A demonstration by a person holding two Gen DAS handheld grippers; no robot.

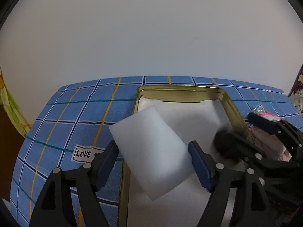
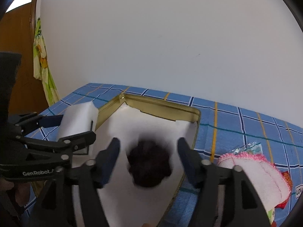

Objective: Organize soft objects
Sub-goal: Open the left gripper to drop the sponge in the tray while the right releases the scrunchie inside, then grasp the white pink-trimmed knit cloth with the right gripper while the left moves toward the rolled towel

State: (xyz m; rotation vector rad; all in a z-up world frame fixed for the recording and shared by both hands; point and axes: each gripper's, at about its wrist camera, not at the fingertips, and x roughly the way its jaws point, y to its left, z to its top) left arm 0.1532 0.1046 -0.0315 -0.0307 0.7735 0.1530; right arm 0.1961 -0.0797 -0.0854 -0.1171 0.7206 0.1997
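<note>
A gold metal tin (image 1: 229, 102) lined with white paper lies open on the blue checked cloth (image 1: 75, 113). My left gripper (image 1: 153, 151) is shut on a white foam sponge (image 1: 151, 151), held tilted over the tin's left rim. The sponge also shows in the right wrist view (image 2: 77, 121). My right gripper (image 2: 149, 151) is open over the tin (image 2: 170, 107). A dark fuzzy ball (image 2: 149, 166), blurred, sits between its fingers without touching them, on or just above the paper lining. The ball also shows in the left wrist view (image 1: 225, 143).
A folded white cloth with pink crochet edging (image 2: 259, 172) lies right of the tin, over a plastic packet (image 2: 251, 147). A "LOVE" label (image 1: 84, 154) is on the cloth. A white wall stands behind; a yellow-green curtain (image 2: 42, 60) hangs at left.
</note>
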